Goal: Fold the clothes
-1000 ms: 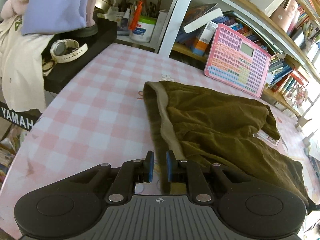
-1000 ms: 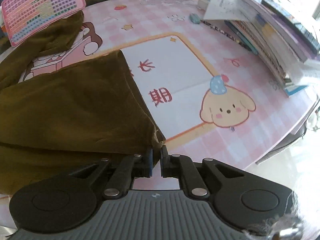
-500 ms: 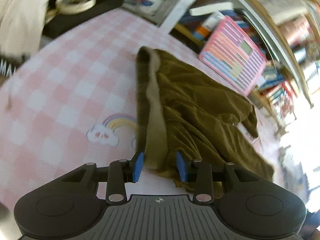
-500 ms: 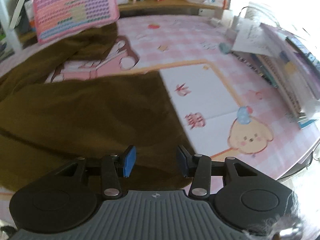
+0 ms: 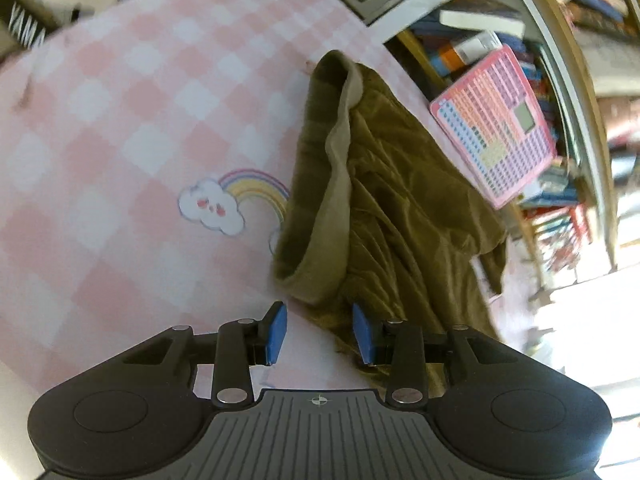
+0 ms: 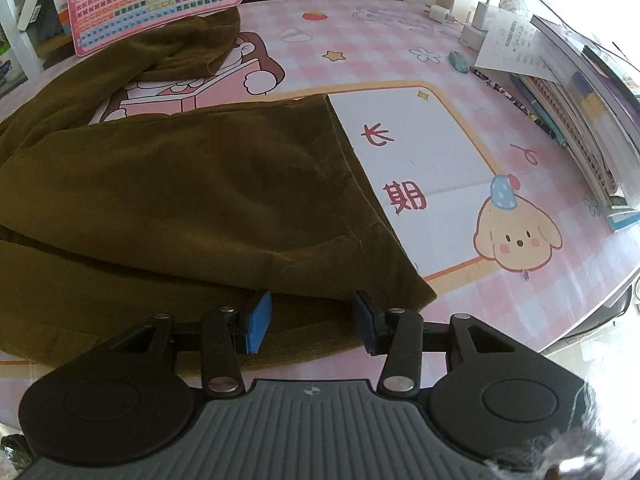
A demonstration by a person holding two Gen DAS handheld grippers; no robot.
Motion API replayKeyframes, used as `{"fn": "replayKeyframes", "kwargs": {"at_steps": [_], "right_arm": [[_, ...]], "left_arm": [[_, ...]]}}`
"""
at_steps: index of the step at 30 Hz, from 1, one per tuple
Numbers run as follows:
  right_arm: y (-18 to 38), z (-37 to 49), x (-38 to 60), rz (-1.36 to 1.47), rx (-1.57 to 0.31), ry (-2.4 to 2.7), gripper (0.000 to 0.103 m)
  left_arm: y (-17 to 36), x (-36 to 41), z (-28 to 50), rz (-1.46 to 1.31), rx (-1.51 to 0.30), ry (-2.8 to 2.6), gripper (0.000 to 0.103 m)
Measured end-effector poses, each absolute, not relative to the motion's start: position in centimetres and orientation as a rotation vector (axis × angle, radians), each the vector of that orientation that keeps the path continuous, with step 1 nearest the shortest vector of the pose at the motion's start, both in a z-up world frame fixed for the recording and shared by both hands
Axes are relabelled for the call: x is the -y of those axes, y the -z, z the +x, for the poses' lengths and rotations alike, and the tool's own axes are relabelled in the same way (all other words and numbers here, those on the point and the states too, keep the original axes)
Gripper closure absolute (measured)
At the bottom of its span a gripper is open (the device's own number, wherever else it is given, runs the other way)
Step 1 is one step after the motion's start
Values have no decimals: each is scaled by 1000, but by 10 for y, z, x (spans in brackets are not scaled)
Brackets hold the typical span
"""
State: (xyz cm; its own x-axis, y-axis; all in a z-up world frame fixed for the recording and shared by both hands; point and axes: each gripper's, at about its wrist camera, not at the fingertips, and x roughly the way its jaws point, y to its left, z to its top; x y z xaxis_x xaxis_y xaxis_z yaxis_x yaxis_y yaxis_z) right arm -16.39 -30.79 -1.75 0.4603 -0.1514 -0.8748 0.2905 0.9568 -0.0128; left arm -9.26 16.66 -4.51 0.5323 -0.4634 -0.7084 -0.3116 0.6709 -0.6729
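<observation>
Pink checked tablecloth (image 5: 120,128) with cartoon prints covers table; bookshelf (image 5: 560,60) behind. Brown trousers (image 6: 180,184) lie spread flat across cloth, folded lengthwise, paler waistband (image 5: 340,168) at one end, leg hem near yellow puppy print (image 6: 516,236). Pink keyboard toy (image 6: 152,0) leans at far edge, touching fabric. Left gripper (image 5: 320,330) released, jaws apart over waistband corner. Right gripper (image 6: 312,320) released, jaws apart above hem, pads clear of fabric. Book stack (image 6: 592,112) on right.
</observation>
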Motion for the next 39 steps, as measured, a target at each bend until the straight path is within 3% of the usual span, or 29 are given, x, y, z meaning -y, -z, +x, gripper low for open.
{"fn": "replayKeyframes", "kwargs": {"at_steps": [3, 5, 8, 12, 14, 17, 19, 22, 24, 26, 30, 39], "right_arm": [[17, -164, 308, 149, -1058, 273, 60], [17, -165, 308, 151, -1059, 274, 59], [17, -167, 308, 152, -1059, 273, 57], [17, -167, 308, 152, -1057, 271, 57], [17, -167, 309, 152, -1057, 270, 57], [18, -167, 309, 153, -1058, 266, 56], [18, -164, 307, 156, -1061, 246, 56], [17, -157, 295, 136, -1075, 187, 56], [16, -152, 283, 126, -1083, 142, 56], [16, -149, 271, 123, -1086, 100, 56], [16, -147, 258, 97, -1086, 40, 54], [4, -151, 281, 134, -1082, 125, 60]], "left_arm": [[53, -172, -90, -983, -1038, 80, 55], [56, -176, -89, -1074, -1019, 64, 34], [61, -179, -87, -1194, -1001, 49, 30], [67, -173, -84, -1260, -1022, -5, 40], [66, -167, -82, -1252, -1036, -33, 77], [52, -165, -78, -1155, -986, -7, 90], [27, -160, -73, -1009, -899, 48, 91], [-53, -144, -76, -629, -609, 217, 90], [-71, -155, -84, -577, -547, 234, 90], [-49, -180, -89, -619, -632, 132, 90], [47, -228, -97, -743, -949, -113, 90], [55, -234, -113, -828, -893, -113, 84]]}}
